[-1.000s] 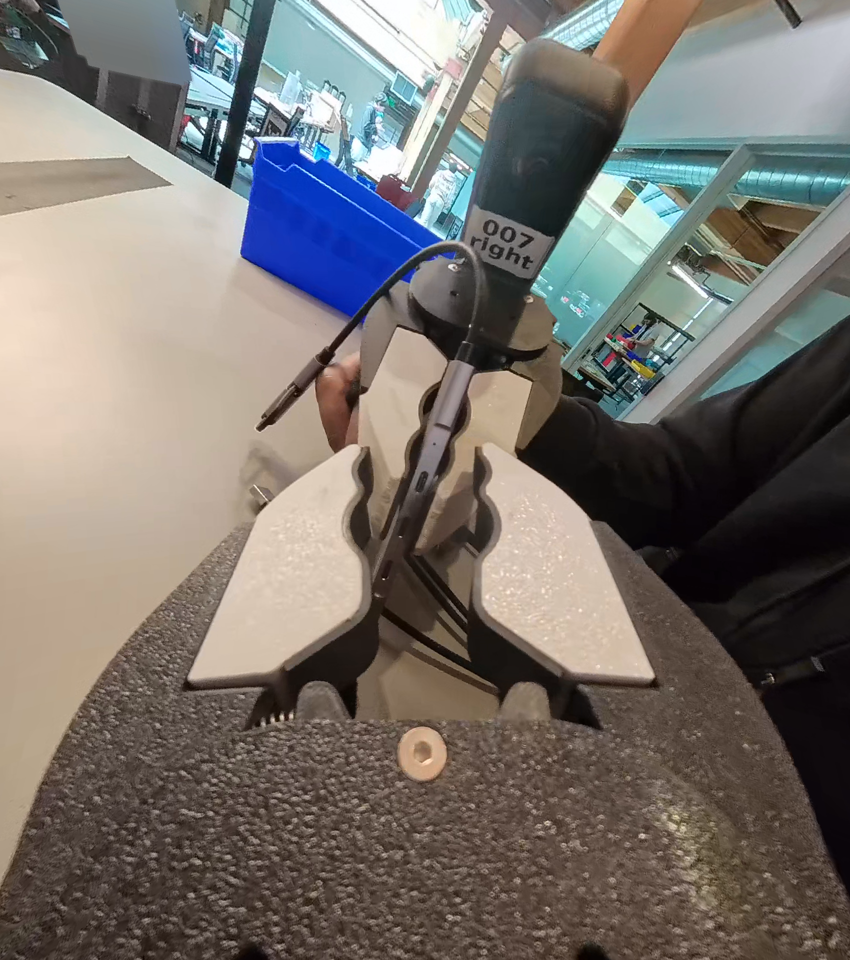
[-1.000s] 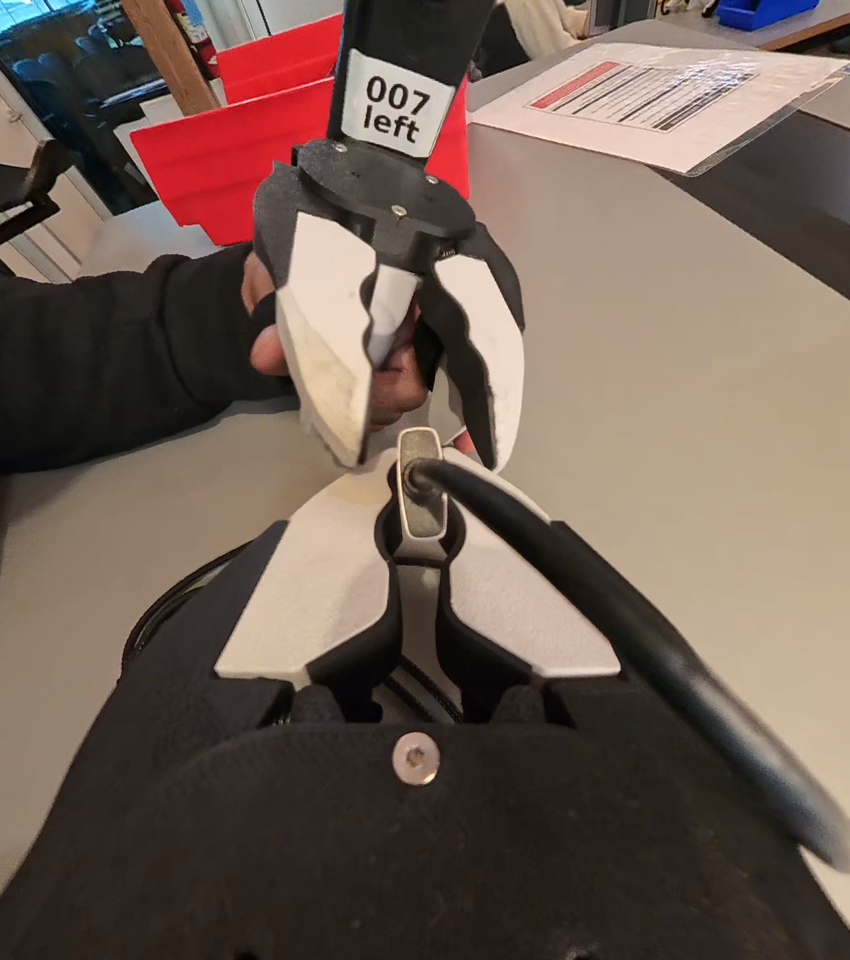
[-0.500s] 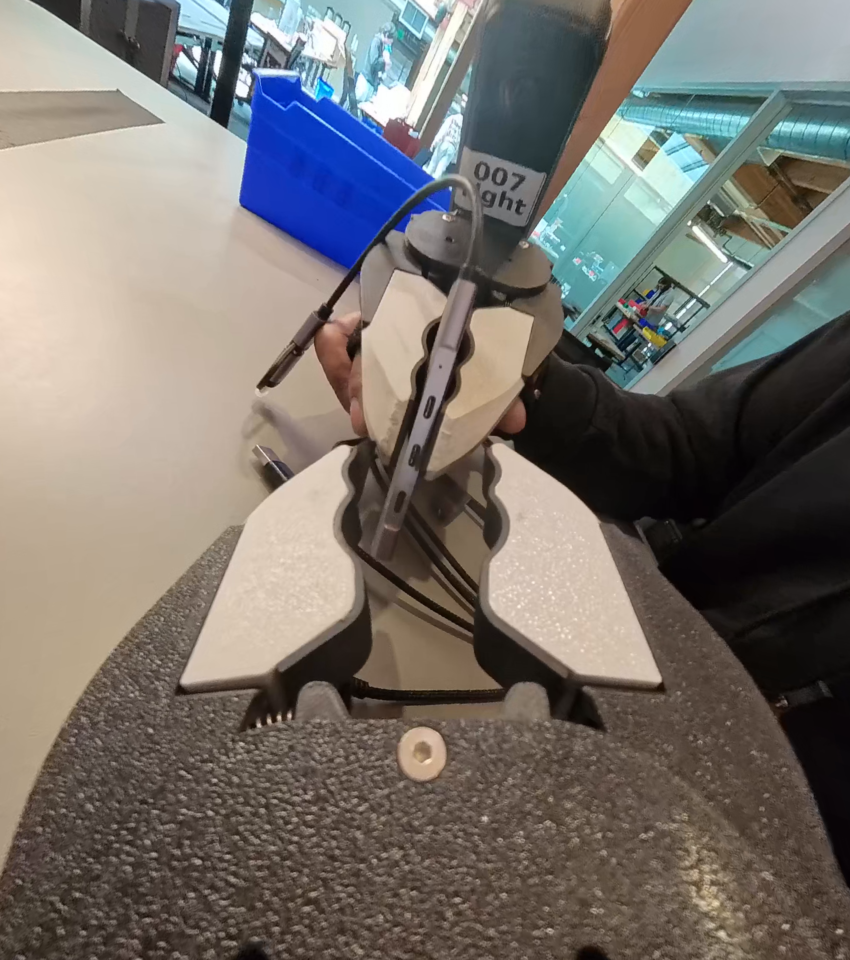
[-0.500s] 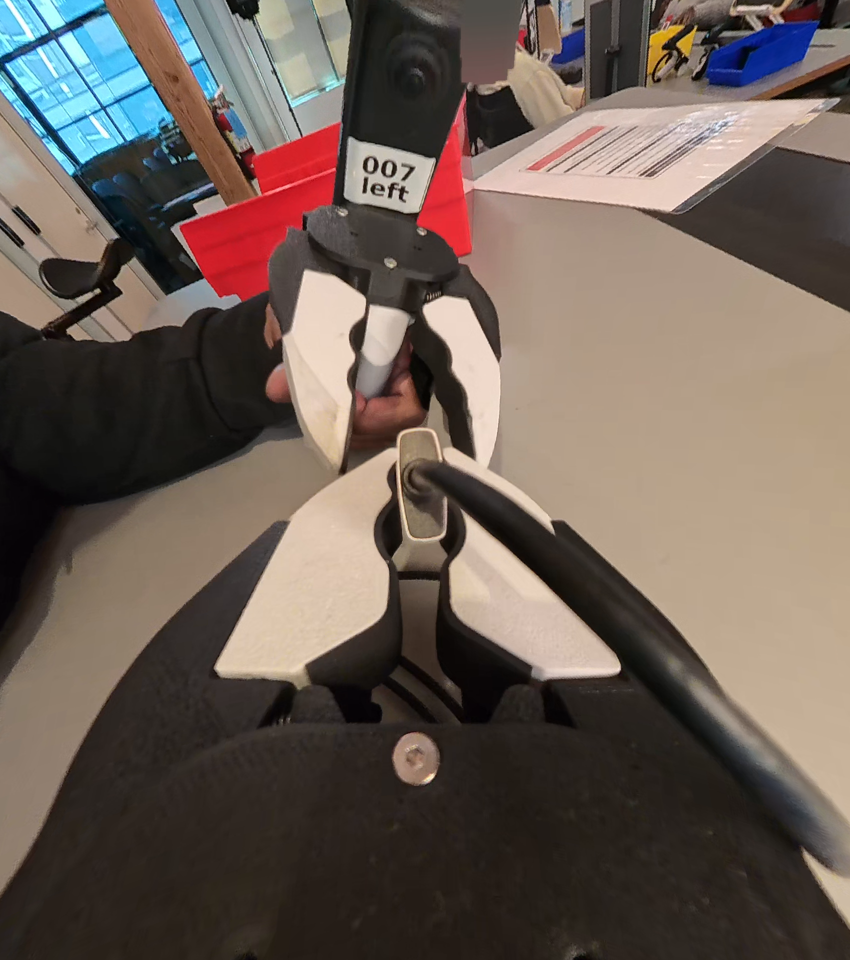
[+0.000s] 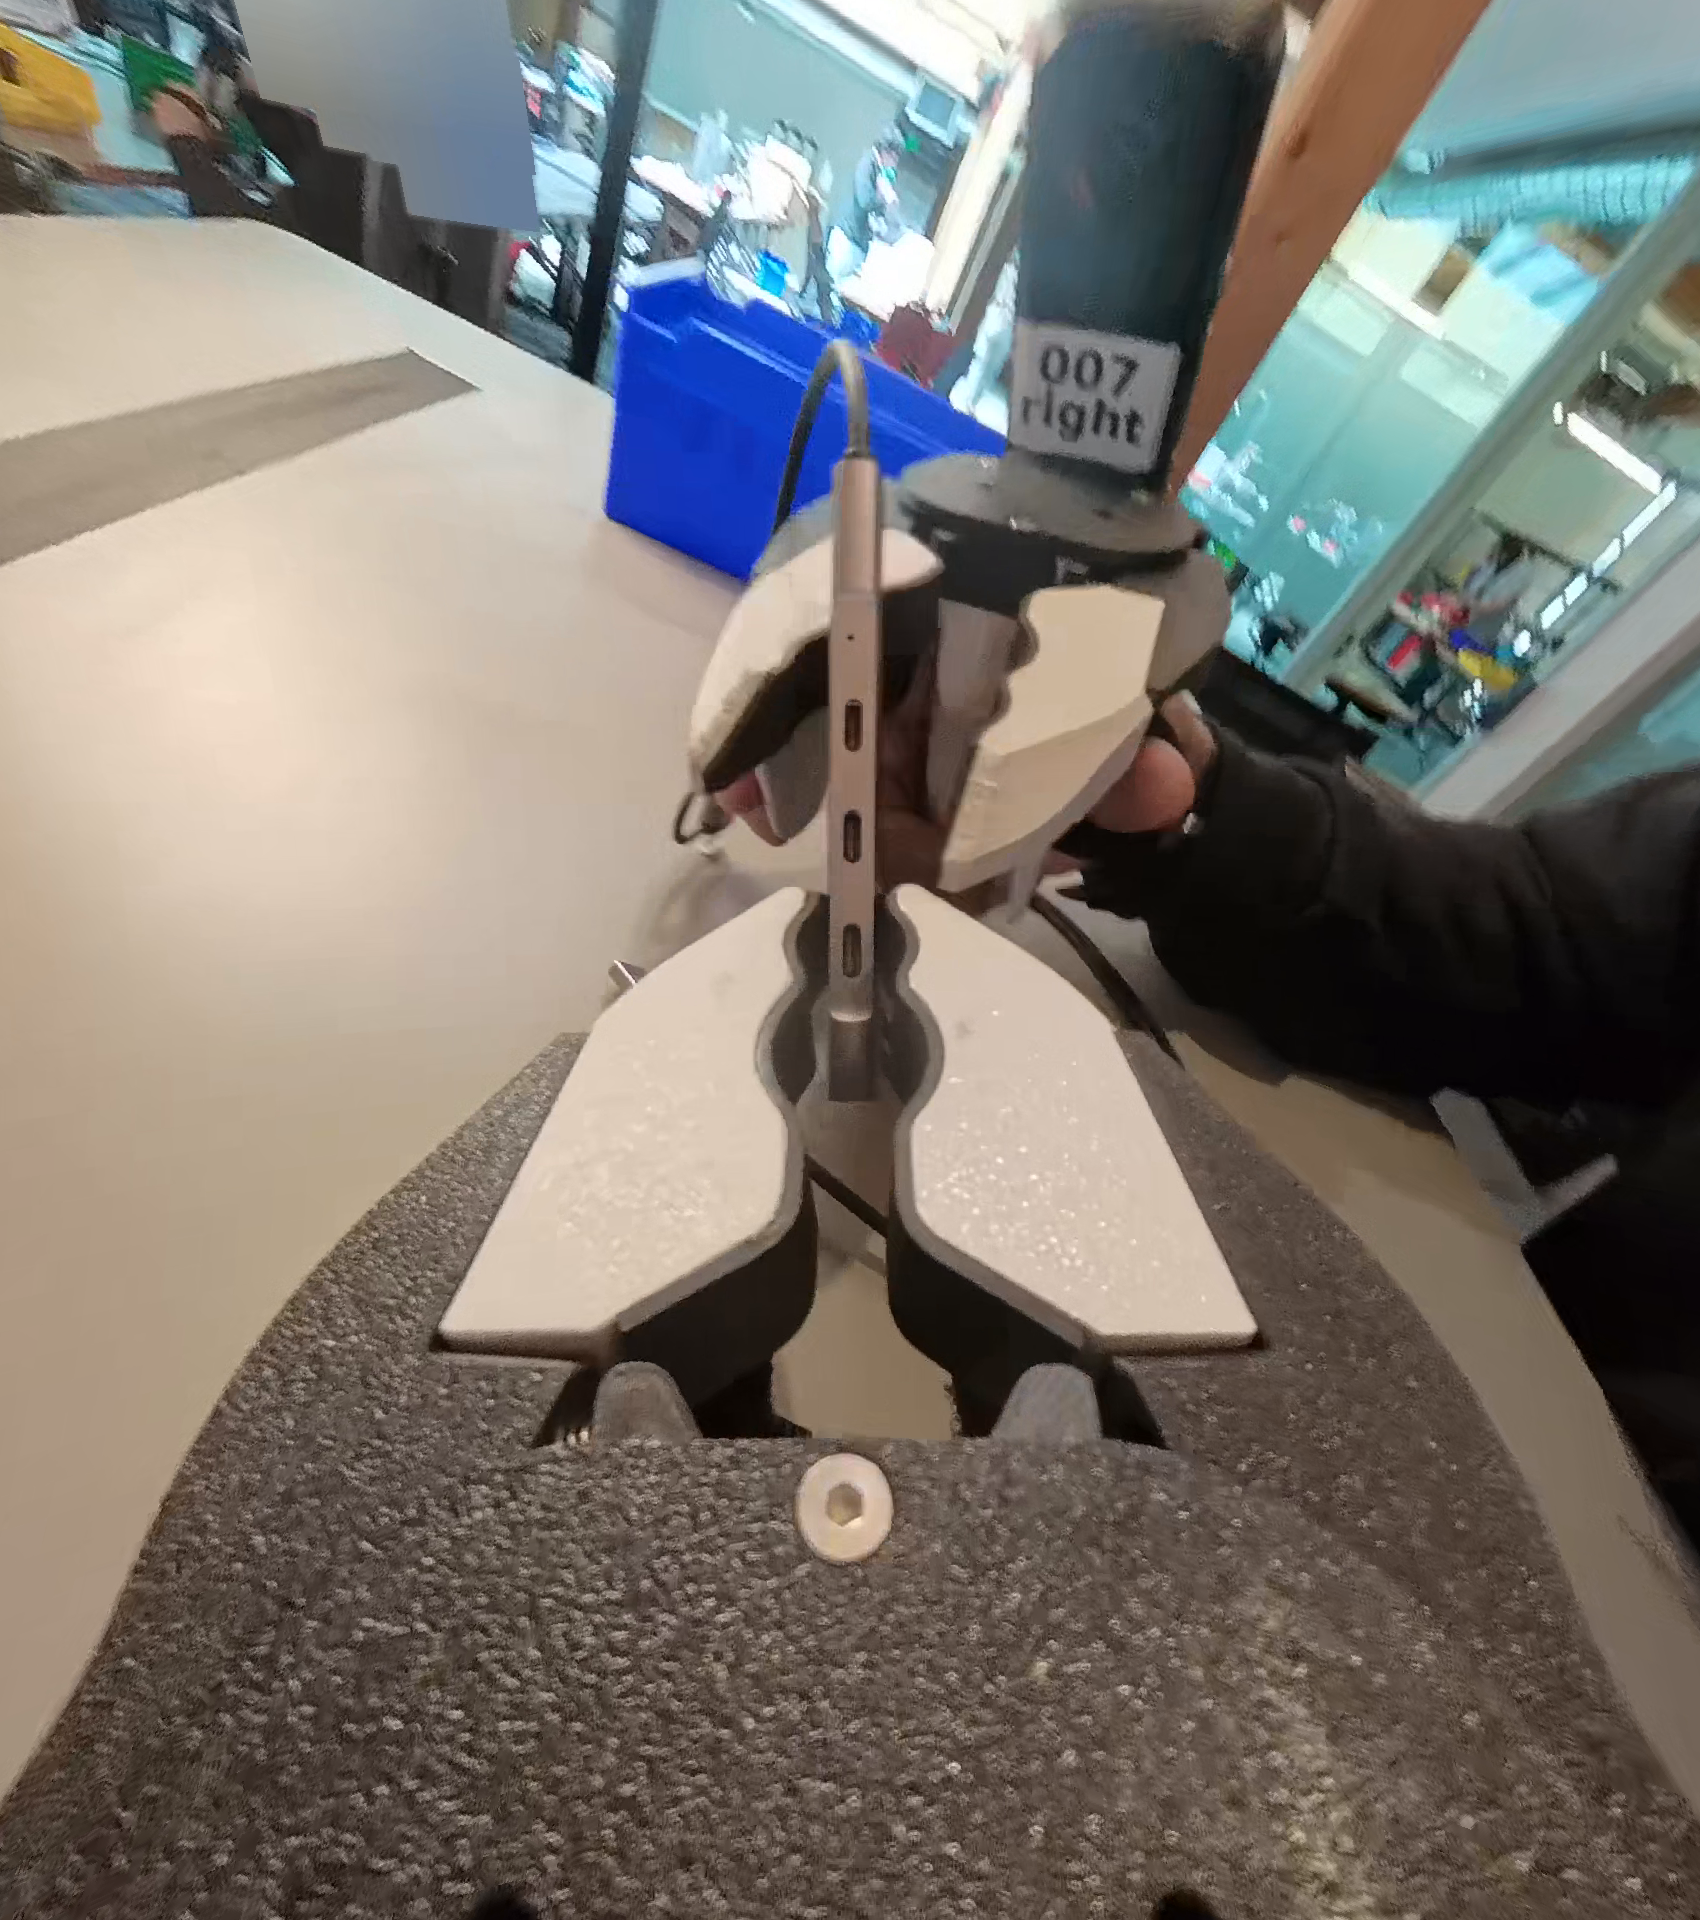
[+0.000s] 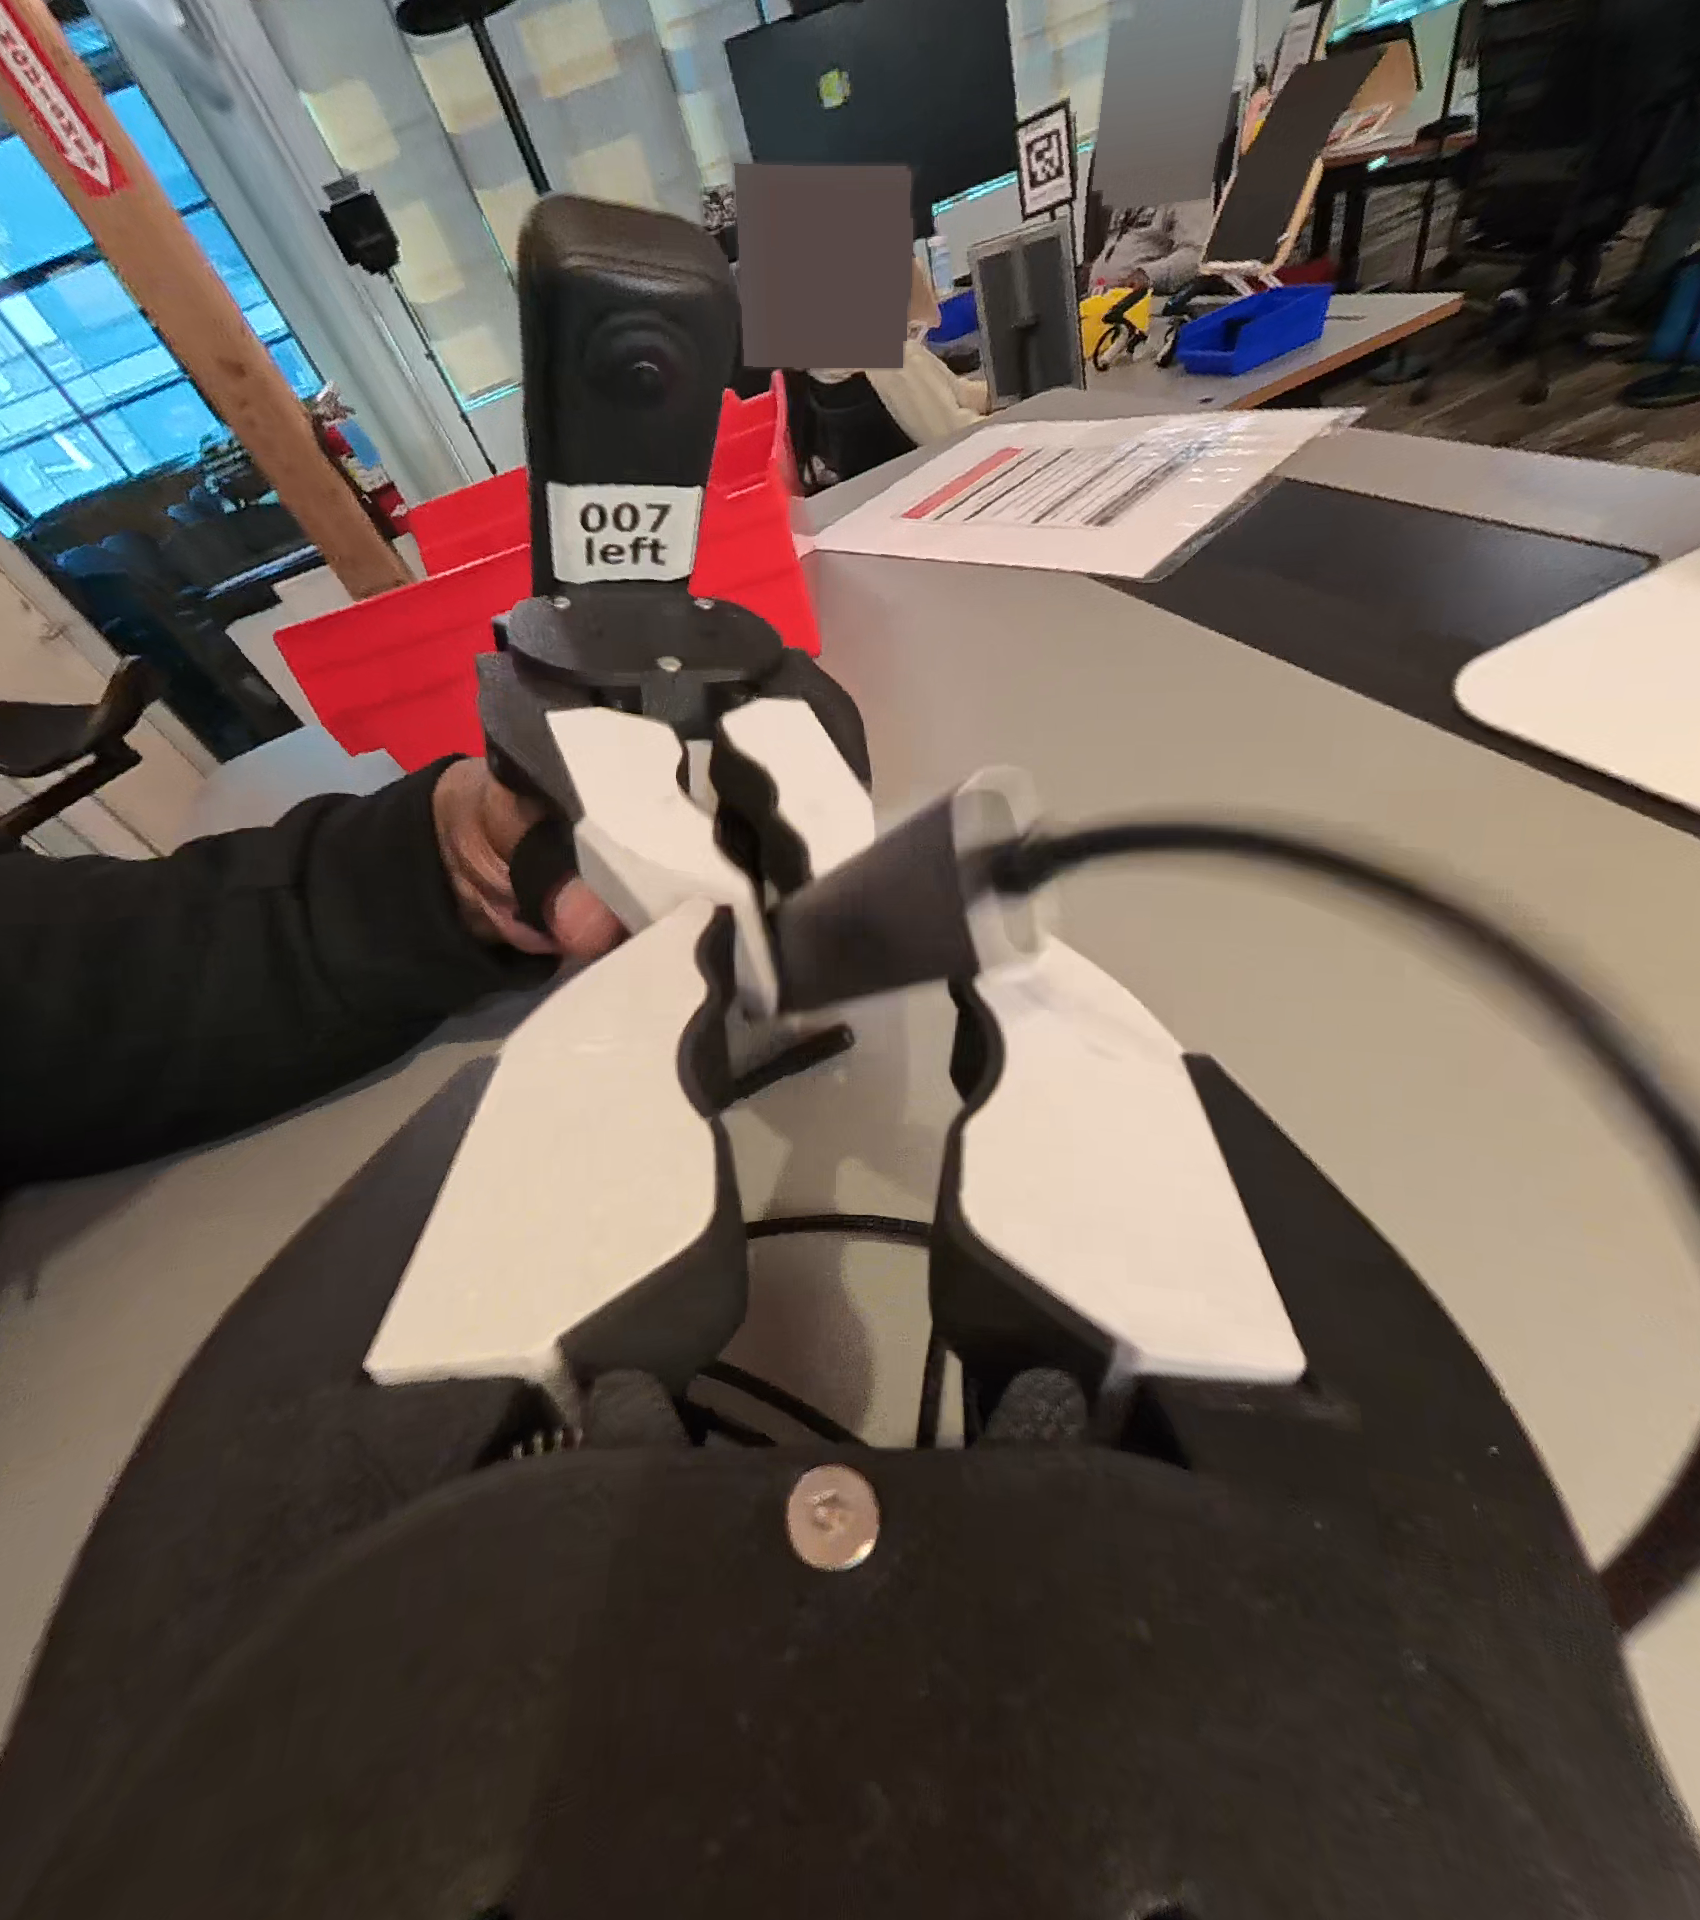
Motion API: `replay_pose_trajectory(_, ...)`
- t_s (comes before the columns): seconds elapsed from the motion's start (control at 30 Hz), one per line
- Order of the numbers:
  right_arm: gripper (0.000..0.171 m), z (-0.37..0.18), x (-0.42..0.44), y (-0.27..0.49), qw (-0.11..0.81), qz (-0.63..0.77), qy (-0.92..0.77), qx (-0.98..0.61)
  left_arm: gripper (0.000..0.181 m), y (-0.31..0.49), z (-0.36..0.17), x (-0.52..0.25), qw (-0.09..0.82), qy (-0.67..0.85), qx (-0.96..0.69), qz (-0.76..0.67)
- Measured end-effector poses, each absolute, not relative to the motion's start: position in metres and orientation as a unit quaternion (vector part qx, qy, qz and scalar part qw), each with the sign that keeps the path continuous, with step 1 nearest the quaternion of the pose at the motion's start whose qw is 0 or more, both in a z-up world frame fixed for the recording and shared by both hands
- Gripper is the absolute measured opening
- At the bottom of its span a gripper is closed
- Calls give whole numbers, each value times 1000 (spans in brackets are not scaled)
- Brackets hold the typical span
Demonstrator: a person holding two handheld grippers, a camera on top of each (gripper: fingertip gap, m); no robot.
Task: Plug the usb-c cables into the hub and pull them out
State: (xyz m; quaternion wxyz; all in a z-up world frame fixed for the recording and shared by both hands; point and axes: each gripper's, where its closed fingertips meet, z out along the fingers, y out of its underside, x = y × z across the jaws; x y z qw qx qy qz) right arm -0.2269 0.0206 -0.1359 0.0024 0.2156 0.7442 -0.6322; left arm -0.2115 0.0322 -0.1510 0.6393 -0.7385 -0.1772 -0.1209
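Note:
In the left wrist view my left gripper (image 5: pixel 851 904) is shut on the lower end of a slim grey hub (image 5: pixel 851 769). The hub stands upright with its edge ports facing me. The hub's own cable (image 5: pixel 804 436) loops off its top. My right gripper (image 5: pixel 867 842) is just behind the hub, open, its fingers not pressing on it. In the right wrist view my right gripper (image 6: pixel 861 935) is open with the hub (image 6: pixel 877 914) lying between its fingers. The left gripper (image 6: pixel 763 883) pinches the hub's near-left end. The hub's cable (image 6: pixel 1448 914) arcs off to the right.
A metal cable plug (image 5: pixel 622 974) lies on the grey table (image 5: pixel 254 779) beside my left finger. A blue bin (image 5: pixel 721 447) stands behind. A red bin (image 6: pixel 410 644), a laminated sheet (image 6: pixel 1085 488), a dark mat (image 6: pixel 1397 582) and a white pad (image 6: pixel 1656 675) lie farther off.
My left gripper has closed on the hub. My right gripper, shut on the hub before, has opened and let it go. The hub now tilts across the right jaws.

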Motion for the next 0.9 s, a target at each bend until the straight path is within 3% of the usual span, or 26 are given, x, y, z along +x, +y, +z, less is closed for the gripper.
replay_pose_trajectory(0.4,27,-126,-245,46,-26,-647,717,259,9,-22,-125,-275,746,-354,-547,-136)
replay_pose_trajectory(0.47,37,-124,-258,47,-92,-641,707,284,9,-26,-121,-279,763,-367,-509,-155)
replay_pose_trajectory(0.6,36,-128,-259,34,-220,-590,736,248,9,-25,-117,-280,781,-381,-448,-211)
replay_pose_trajectory(0.77,34,-128,-256,24,-216,-601,730,244,10,-1,-126,-265,732,-326,-589,-104)
replay_pose_trajectory(0.9,34,-123,-266,43,-306,-574,723,233,9,3,-125,-260,698,-260,-667,27)
